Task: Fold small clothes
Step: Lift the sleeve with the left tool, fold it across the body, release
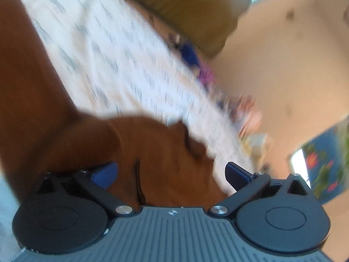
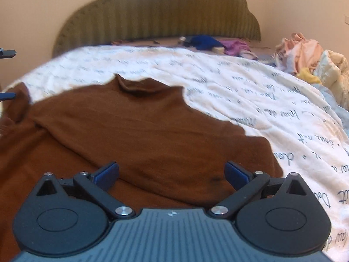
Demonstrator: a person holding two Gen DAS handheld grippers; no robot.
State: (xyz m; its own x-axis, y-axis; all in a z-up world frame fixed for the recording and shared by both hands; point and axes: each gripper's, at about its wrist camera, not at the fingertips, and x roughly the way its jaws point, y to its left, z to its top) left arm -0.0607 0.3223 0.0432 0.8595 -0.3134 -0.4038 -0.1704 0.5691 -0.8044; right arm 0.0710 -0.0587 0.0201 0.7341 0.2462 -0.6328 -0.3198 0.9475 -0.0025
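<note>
**Brown top spread on the bed, both grippers wide apart above it**

In the left wrist view, which is heavily blurred, the brown top (image 1: 43,100) fills the left side and the lower middle of the frame, lying on a white bedspread (image 1: 122,61) printed with dark script. The left gripper (image 1: 171,174) sits low over the brown cloth with its blue-padded fingers (image 1: 104,173) spread wide; nothing is held between them. A dark crease in the fabric runs down just inside the left finger. Beyond the bedspread, toward the upper middle, stands an olive headboard (image 1: 189,6), and along the far edge of the bed lie blurred blue and purple clothes (image 1: 196,63). To the right is a pale wall (image 1: 294,54).

In the right wrist view the brown top (image 2: 135,135) lies flat on the bedspread (image 2: 250,91), its collar pointing toward the ribbed olive headboard (image 2: 157,11). A sleeve bunches at the far left edge, where two dark finger tips of the left gripper (image 2: 7,74) enter the frame, clearly apart. The right gripper (image 2: 171,174) hovers over the near hem of the top, its blue pads (image 2: 236,173) opened wide and empty. Further back lie blue and purple garments (image 2: 209,42), and at the far right a heap of peach, cream and yellow clothes (image 2: 305,54) rests on the bed.
</note>
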